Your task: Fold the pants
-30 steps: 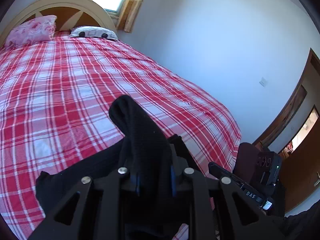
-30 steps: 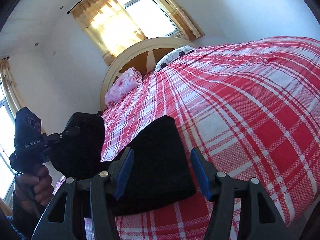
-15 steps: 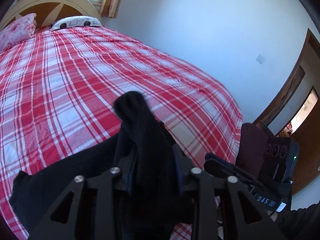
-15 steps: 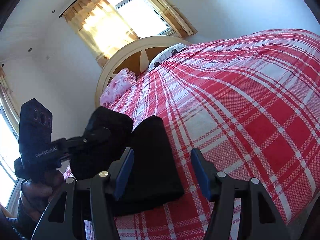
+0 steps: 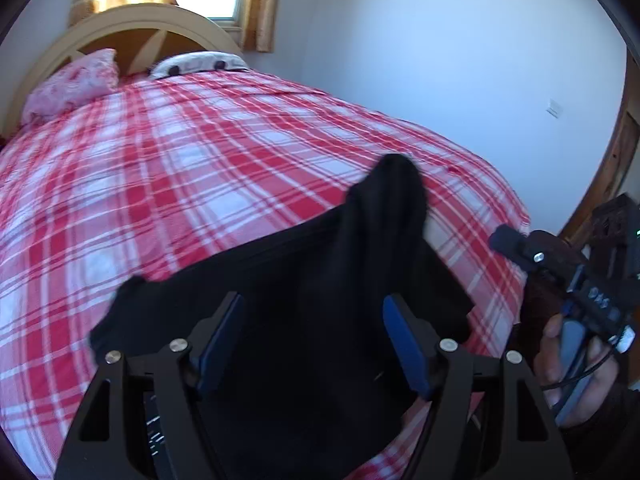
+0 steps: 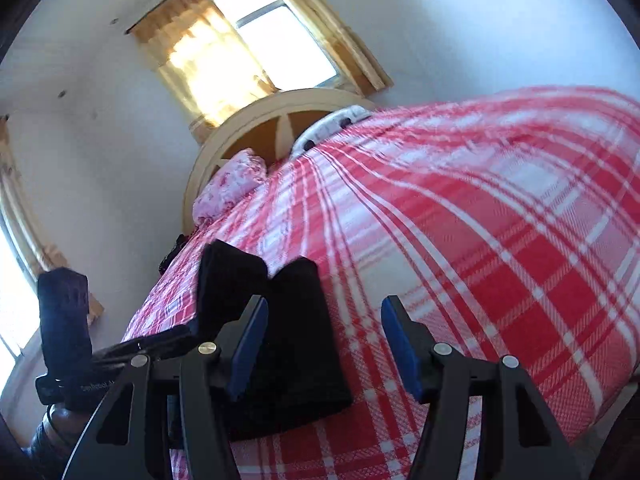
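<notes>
Lying bunched on the plaid bedspread [image 5: 160, 184], black pants [image 5: 304, 280] peak upward; both tools [image 5: 312, 340] [image 6: 322, 344] spread apart.

My left wrist camera sits low and close over the bedspread [image 5: 168, 184], facing the headboard [image 5: 132, 24] at upper left. The right wrist camera looks the same way, tilted — seemingly lower still. Both share the headboard, pillows [image 6: 230, 188] and window [image 6: 276, 44].

The black pants [image 5: 320, 280] lie bunched on the red plaid bedspread, one fold peaking up toward one o'clock
</notes>
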Motion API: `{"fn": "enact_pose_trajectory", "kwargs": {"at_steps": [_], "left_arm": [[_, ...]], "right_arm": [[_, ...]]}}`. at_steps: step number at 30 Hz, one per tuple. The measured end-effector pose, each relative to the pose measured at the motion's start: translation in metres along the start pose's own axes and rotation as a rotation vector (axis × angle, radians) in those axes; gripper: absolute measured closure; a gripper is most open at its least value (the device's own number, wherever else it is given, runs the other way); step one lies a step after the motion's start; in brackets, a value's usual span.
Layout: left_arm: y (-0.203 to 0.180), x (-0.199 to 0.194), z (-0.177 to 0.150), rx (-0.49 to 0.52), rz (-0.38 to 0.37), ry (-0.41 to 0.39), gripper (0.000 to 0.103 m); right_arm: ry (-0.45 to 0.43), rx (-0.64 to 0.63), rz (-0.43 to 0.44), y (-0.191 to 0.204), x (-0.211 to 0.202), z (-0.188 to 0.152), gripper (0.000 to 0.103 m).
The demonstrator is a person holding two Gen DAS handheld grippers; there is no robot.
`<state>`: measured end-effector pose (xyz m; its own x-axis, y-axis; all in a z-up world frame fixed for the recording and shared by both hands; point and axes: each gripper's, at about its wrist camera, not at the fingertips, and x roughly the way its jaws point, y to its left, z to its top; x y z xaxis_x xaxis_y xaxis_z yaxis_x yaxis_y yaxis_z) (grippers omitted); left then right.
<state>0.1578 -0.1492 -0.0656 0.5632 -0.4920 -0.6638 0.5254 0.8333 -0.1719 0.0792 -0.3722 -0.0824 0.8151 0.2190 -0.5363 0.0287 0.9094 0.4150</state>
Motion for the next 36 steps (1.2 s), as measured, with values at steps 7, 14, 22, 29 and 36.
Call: {"fn": "enact_pose_trajectory", "kwargs": {"at_steps": [7,14,22,29,36], "left_arm": [[0.009,-0.015,-0.007,-0.025,-0.028,-0.069,0.013],[0.025,0.009,-0.04,-0.01,0.039,0.034,0.011],[0.03,0.007,-0.046,-0.032,0.03,0.016,0.011],[0.035,0.007,-0.051,-0.061,0.027,0.022,0.01],[0.036,0.01,-0.053,-0.061,0.013,0.033,0.008]], "right_arm": [[0.06,-0.29,0.071,0.066,0.007,-0.023,0.042],[0.147,-0.378,-0.163,0.063,0.029,-0.03,0.042],[0.073,-0.173,-0.234,0.022,-0.006,0.0,0.042],[0.13,-0.535,-0.148,0.124,0.037,-0.044,0.039],[0.198,-0.466,-0.278,0.088,0.047,-0.026,0.039]]}}
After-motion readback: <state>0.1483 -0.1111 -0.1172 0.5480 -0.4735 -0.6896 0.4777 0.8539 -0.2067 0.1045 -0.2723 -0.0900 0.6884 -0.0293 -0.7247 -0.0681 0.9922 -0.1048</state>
